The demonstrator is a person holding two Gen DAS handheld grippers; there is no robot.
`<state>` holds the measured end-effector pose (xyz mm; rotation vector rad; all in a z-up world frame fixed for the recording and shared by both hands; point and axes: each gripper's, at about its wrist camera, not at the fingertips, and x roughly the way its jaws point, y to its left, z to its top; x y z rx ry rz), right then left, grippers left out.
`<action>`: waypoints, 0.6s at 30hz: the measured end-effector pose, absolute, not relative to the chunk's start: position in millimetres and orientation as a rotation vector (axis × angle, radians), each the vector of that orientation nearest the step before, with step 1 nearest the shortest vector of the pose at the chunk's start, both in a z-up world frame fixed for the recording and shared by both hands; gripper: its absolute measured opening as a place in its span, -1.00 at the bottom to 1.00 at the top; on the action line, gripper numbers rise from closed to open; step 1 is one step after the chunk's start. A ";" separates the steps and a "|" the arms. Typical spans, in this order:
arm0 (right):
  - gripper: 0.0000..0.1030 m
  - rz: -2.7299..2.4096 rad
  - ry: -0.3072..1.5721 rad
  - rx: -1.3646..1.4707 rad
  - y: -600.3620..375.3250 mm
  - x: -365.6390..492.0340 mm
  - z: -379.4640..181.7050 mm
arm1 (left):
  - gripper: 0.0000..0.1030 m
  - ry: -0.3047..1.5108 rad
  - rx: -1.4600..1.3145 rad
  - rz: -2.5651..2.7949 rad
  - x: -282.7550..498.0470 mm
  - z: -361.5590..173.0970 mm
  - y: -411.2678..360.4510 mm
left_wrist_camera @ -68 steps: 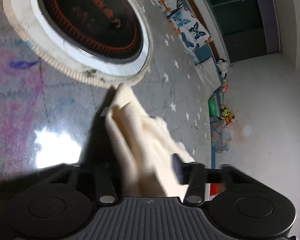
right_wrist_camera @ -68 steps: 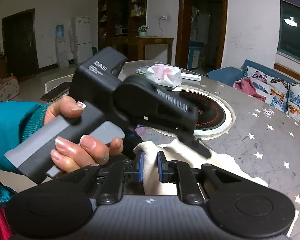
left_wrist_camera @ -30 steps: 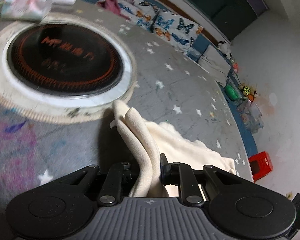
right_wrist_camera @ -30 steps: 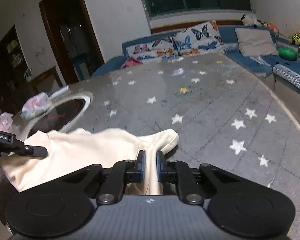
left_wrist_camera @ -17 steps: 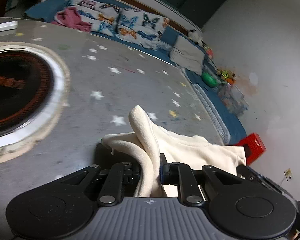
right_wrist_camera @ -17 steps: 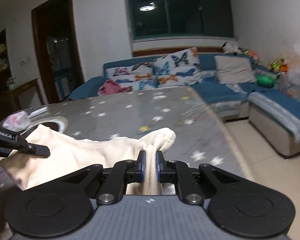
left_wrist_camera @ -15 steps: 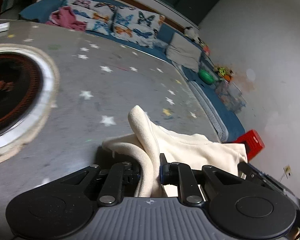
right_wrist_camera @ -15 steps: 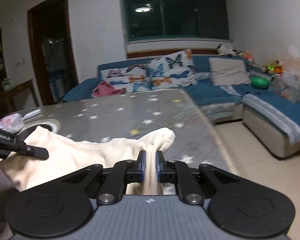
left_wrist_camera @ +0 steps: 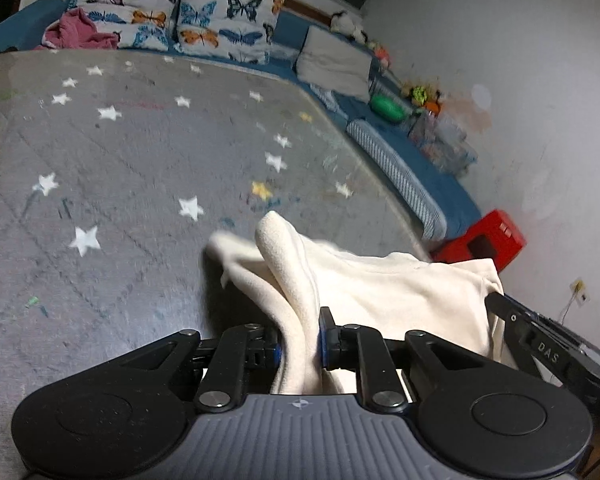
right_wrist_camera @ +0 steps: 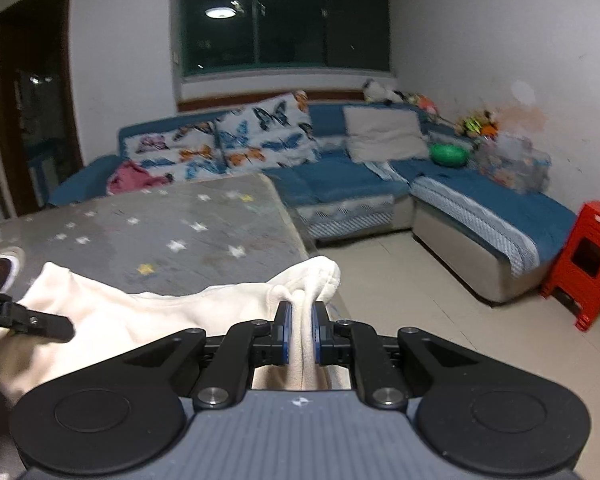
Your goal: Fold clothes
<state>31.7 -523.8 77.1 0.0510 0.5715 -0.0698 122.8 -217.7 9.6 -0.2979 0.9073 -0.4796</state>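
Note:
A cream fleece garment point(left_wrist_camera: 380, 292) is stretched between both grippers above the grey star-patterned table point(left_wrist_camera: 120, 168). My left gripper point(left_wrist_camera: 299, 340) is shut on one bunched corner of it. My right gripper point(right_wrist_camera: 300, 332) is shut on another bunched corner point(right_wrist_camera: 312, 280). The cloth point(right_wrist_camera: 140, 320) spans left toward the other gripper, whose black finger point(right_wrist_camera: 32, 322) shows at the left of the right wrist view. The right gripper's body point(left_wrist_camera: 548, 348) shows at the right edge of the left wrist view.
The table's far edge point(right_wrist_camera: 288, 216) runs near a blue corner sofa point(right_wrist_camera: 380, 184) with butterfly cushions. A red plastic stool point(right_wrist_camera: 584, 256) stands on the tiled floor at right. The rim of an inset round hob point(right_wrist_camera: 4, 268) shows at left.
Both grippers have carried the garment away from the hob toward the table's edge near the sofa. The cloth has spread out wider between them. Both stay shut on it.

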 end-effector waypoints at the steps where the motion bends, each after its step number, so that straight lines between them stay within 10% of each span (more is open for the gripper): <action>1: -0.82 -0.080 0.585 0.051 -526.0 34.2 71.5 | -0.52 0.913 -0.287 -0.466 123.1 6.5 -217.6; 7: -0.79 -0.121 0.664 0.044 -533.9 41.9 46.2 | 0.06 0.888 -0.209 -0.395 121.9 6.0 -205.5; 18: -0.78 0.009 0.615 0.117 -513.0 53.0 62.6 | -0.02 0.809 -0.209 -0.405 136.8 22.0 -207.3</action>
